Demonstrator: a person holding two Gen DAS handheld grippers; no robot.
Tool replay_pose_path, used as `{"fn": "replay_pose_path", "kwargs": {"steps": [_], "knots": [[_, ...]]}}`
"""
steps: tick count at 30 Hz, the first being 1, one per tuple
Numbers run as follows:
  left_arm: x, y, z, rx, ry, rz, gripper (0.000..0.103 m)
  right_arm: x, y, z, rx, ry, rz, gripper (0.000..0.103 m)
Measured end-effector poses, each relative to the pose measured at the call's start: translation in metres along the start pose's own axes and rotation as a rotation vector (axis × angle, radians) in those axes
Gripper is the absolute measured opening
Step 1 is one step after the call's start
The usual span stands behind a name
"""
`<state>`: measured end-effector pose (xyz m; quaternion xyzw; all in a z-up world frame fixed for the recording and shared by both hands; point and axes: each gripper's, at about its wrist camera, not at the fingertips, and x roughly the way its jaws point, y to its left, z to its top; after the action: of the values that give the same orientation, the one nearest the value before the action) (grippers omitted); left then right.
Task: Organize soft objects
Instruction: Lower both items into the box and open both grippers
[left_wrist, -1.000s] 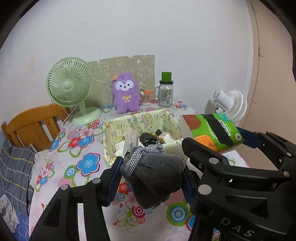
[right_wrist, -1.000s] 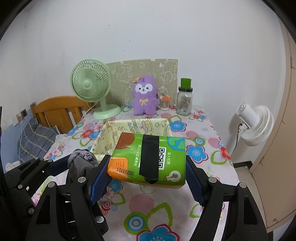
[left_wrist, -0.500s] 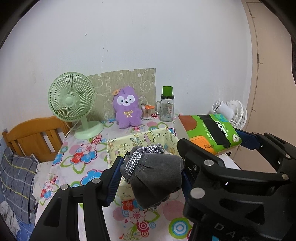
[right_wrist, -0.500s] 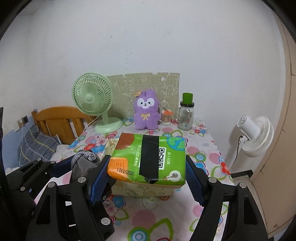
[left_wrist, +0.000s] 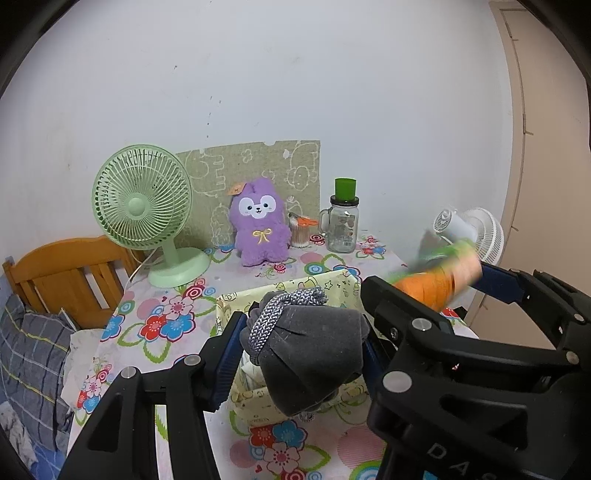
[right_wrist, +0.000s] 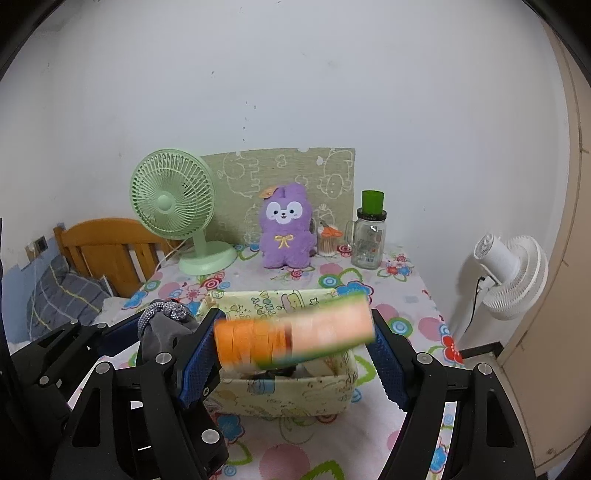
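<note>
My left gripper (left_wrist: 297, 354) is shut on a grey cloth pouch (left_wrist: 310, 354) with a braided cord, held above the near edge of a yellow fabric basket (left_wrist: 295, 295). My right gripper (right_wrist: 295, 354) stands with its jaws wide; a green and orange tissue pack (right_wrist: 295, 332) is blurred between them, tilted over the basket (right_wrist: 288, 391), and seems to be dropping free. The pack also shows blurred in the left wrist view (left_wrist: 439, 273). The pouch shows in the right wrist view (right_wrist: 162, 328). A purple plush toy (right_wrist: 284, 229) sits at the back of the table.
A green desk fan (right_wrist: 173, 199) stands back left, a glass jar with a green lid (right_wrist: 369, 236) and a small cotton-swab jar (right_wrist: 328, 240) back right. A white fan (right_wrist: 513, 266) is off the table's right edge. A wooden chair (right_wrist: 107, 247) is at left.
Both grippers have drawn back and lowered toward the basket's near side. The tissue pack, held flat before, now tilts and blurs between the right jaws, which have opened.
</note>
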<state>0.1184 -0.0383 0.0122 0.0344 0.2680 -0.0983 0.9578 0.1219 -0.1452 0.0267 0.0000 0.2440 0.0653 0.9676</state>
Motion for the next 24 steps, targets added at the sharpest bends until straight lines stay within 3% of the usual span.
{"fn": "replay_pose_path", "kwargs": {"steps": [9, 24], "knots": [[0.021, 0.008, 0.010, -0.003, -0.007, 0.009, 0.061, 0.021, 0.002, 0.010, 0.002, -0.014, -0.002, 0.078], [0.070, 0.024, 0.003, -0.030, 0.058, 0.006, 0.060, 0.073, 0.000, 0.003, 0.020, 0.064, 0.021, 0.075]]}}
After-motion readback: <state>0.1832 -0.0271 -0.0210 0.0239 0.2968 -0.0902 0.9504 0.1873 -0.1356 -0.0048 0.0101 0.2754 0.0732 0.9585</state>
